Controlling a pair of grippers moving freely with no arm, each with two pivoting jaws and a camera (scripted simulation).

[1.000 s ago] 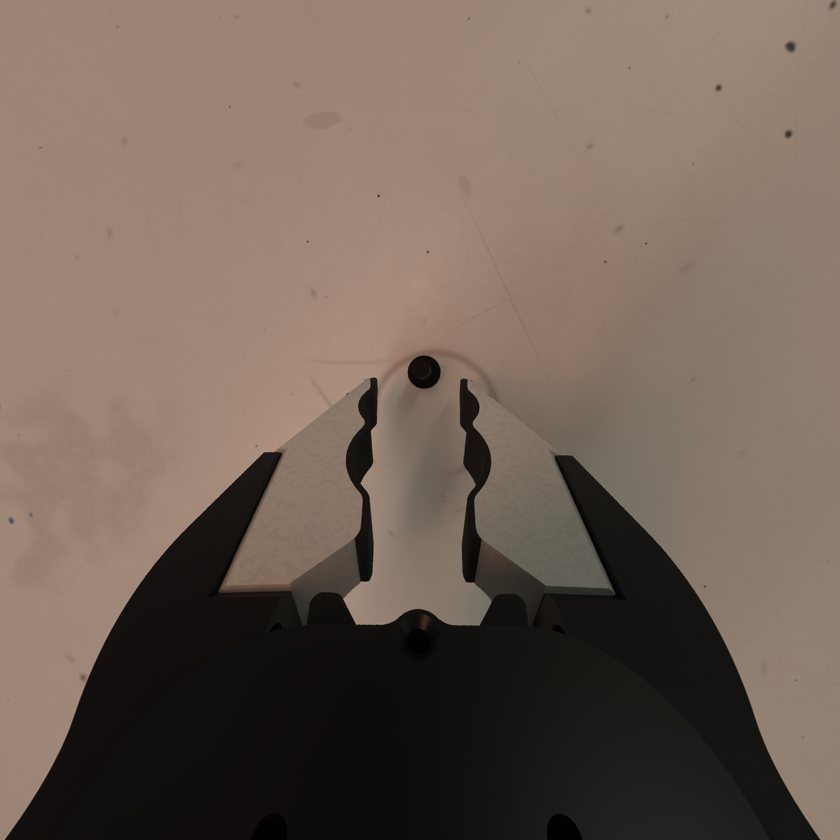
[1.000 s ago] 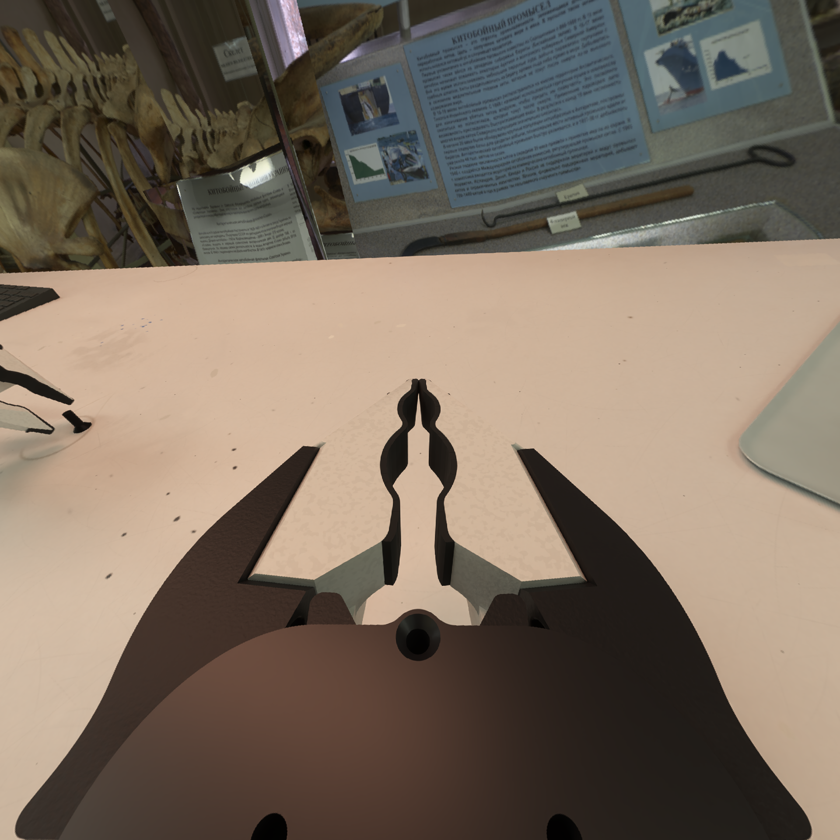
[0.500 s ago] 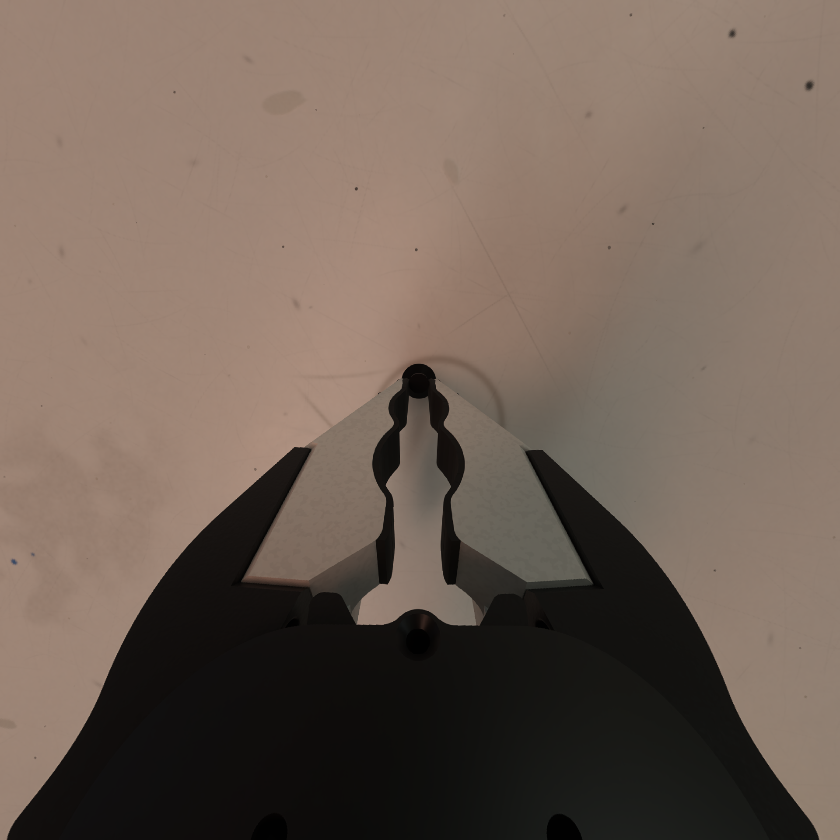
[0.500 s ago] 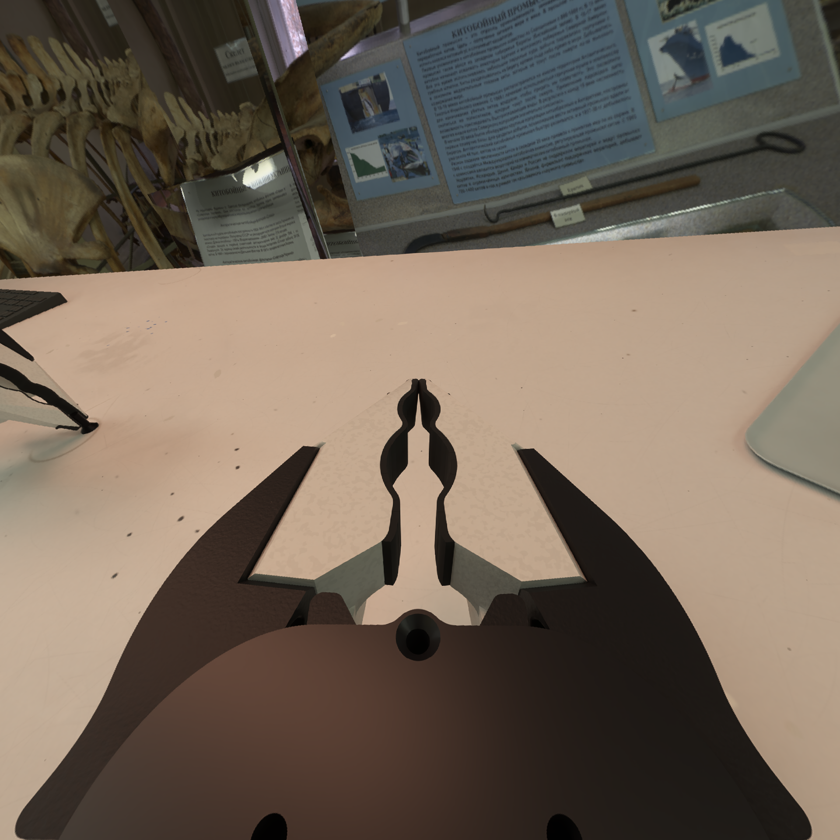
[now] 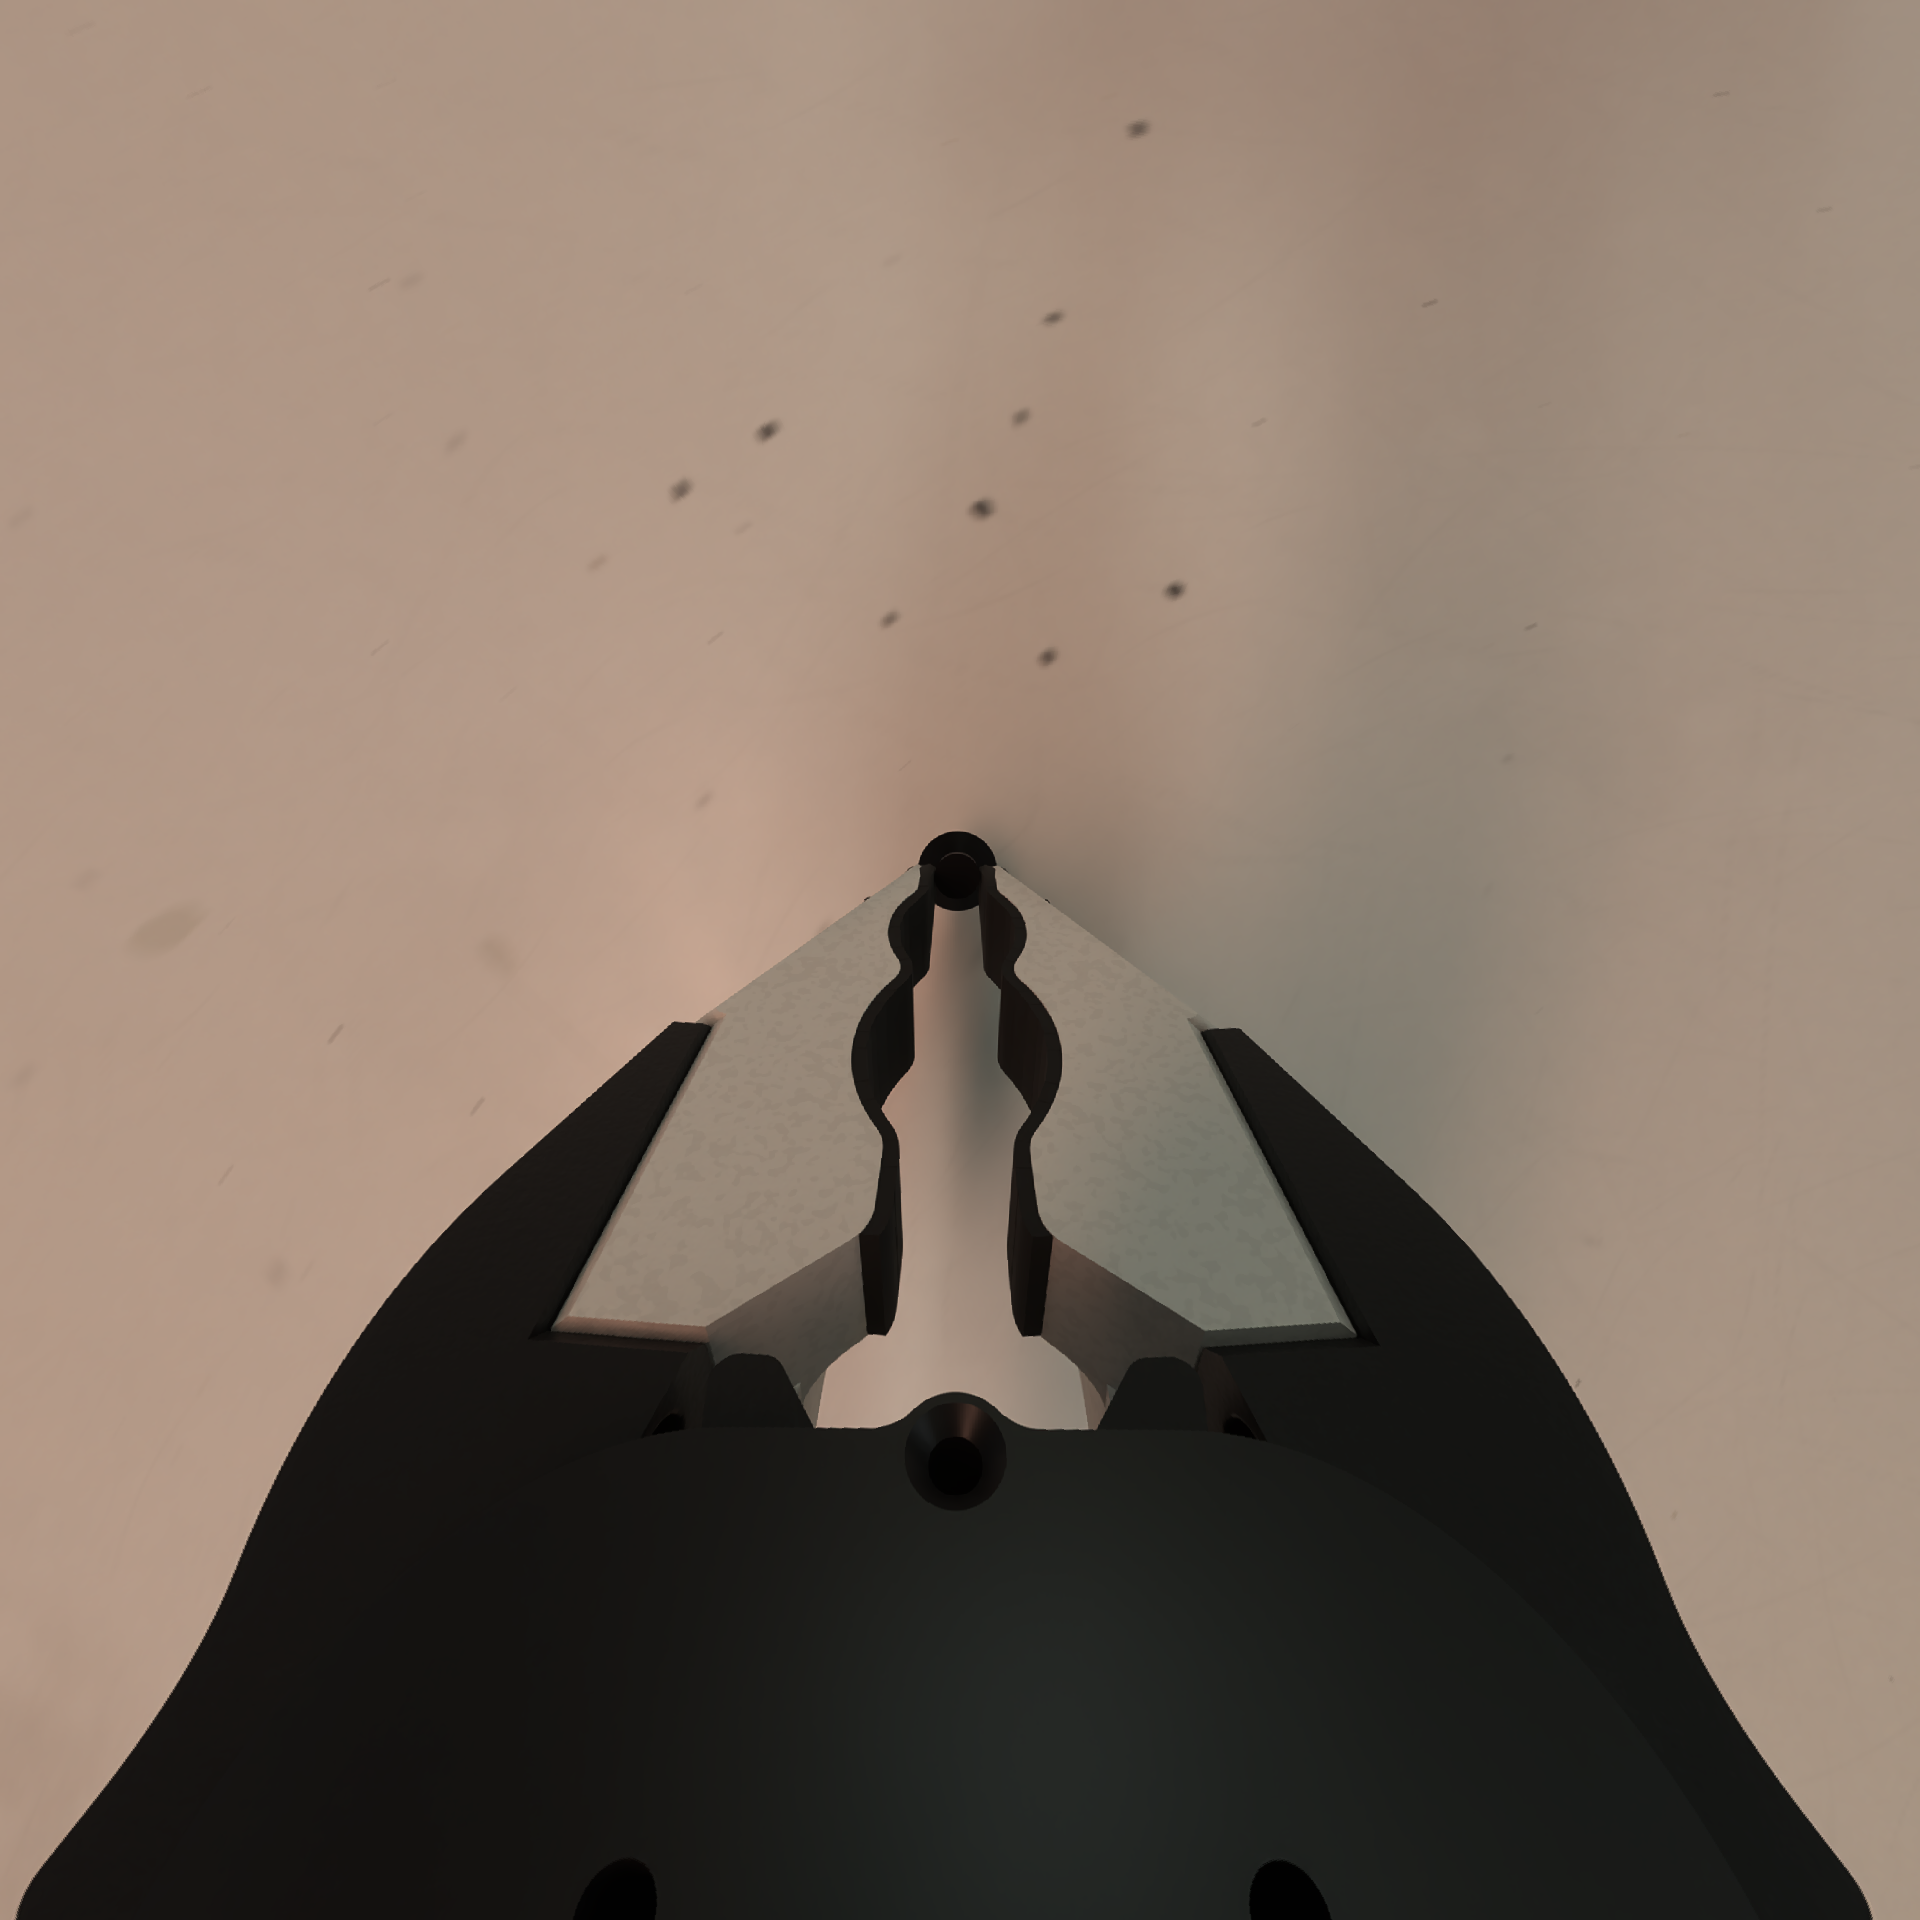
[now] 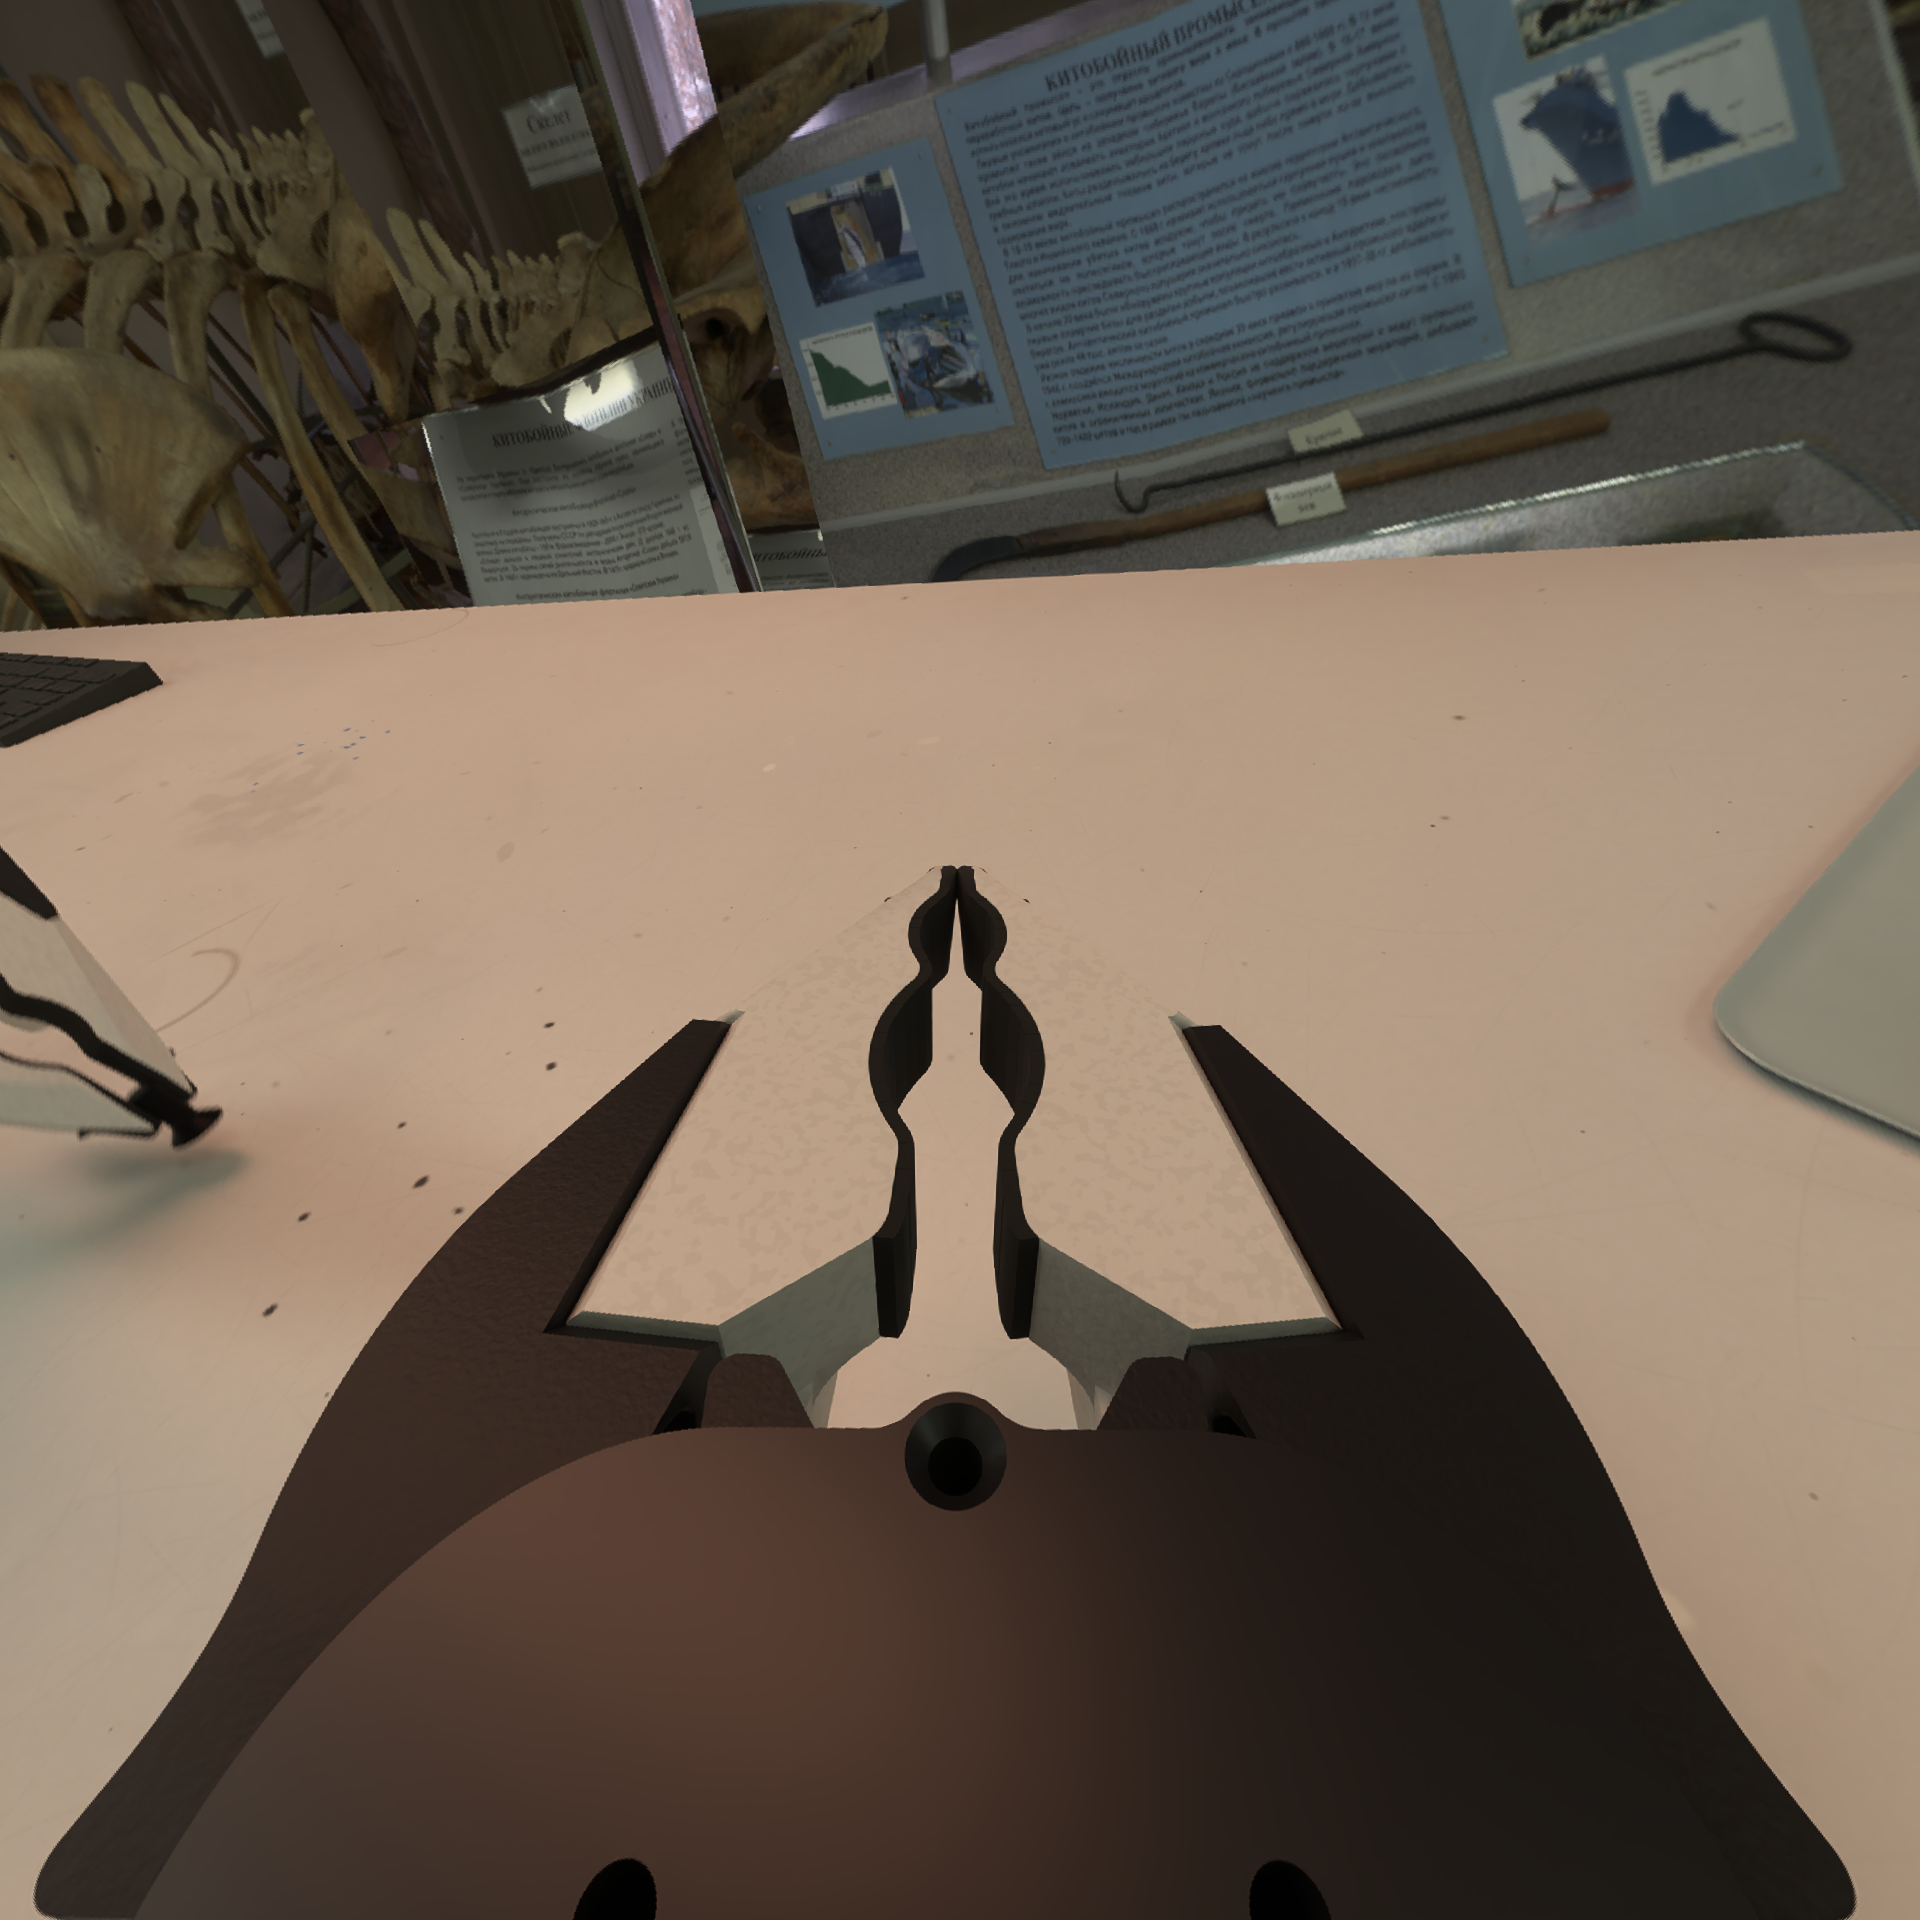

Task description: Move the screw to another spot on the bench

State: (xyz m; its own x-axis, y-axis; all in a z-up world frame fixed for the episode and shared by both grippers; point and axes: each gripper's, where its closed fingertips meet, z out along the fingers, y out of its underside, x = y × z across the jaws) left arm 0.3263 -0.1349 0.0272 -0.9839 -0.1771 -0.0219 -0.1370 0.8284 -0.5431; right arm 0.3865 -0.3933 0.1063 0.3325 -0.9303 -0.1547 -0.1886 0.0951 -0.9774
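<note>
The small black screw is pinched between the tips of my left gripper, which is shut on it and points down at the pale pink bench. In the right wrist view the left gripper shows at the far left, holding the screw just above the bench. My right gripper is shut and empty, hovering over the middle of the bench.
A black keyboard corner lies at the far left of the bench. A grey rounded slab lies at the right edge. Display boards and a skeleton stand beyond the far edge. Dark specks dot the bench.
My left gripper closed on the screw, then lifted it off the bench and carried it across the surface. The right gripper stayed shut and barely moved.
</note>
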